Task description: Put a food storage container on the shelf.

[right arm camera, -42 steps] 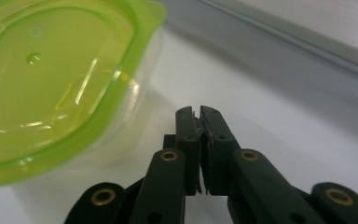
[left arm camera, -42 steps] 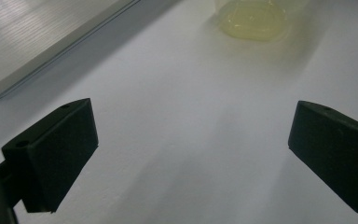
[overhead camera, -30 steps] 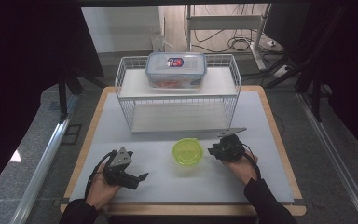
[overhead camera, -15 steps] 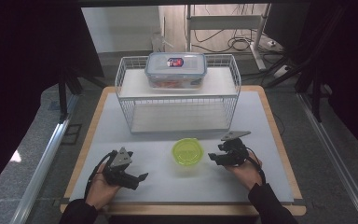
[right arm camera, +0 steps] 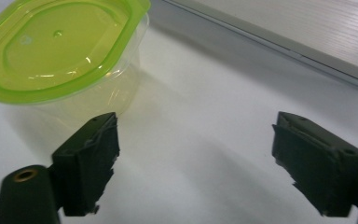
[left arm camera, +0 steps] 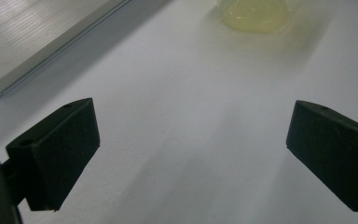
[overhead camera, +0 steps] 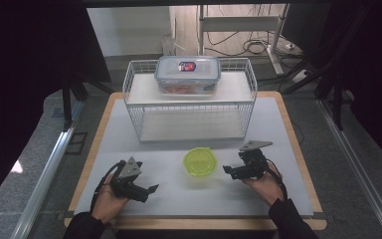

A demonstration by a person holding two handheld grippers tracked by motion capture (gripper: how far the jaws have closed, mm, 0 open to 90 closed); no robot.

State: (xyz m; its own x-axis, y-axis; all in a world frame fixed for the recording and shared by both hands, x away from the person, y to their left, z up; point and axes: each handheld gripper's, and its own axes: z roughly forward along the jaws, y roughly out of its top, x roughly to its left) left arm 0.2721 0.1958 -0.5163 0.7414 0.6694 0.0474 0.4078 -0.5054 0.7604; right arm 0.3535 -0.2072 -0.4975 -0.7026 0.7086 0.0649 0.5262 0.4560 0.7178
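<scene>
Clear tub w/ green lid [overhead camera: 200,162] sits on white mat [overhead camera: 288,129], between both grippers. Left gripper [overhead camera: 150,189] & right gripper [overhead camera: 227,170]: jaws wide apart, holding nothing. Lidded box [overhead camera: 187,74] atop wire rack [overhead camera: 134,107]; red/blue label [overhead camera: 187,65], text too small to read.

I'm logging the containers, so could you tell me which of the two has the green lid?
The small round tub on the mat between the two grippers; the larger box on top of the wire rack has a clear, bluish lid.
</scene>
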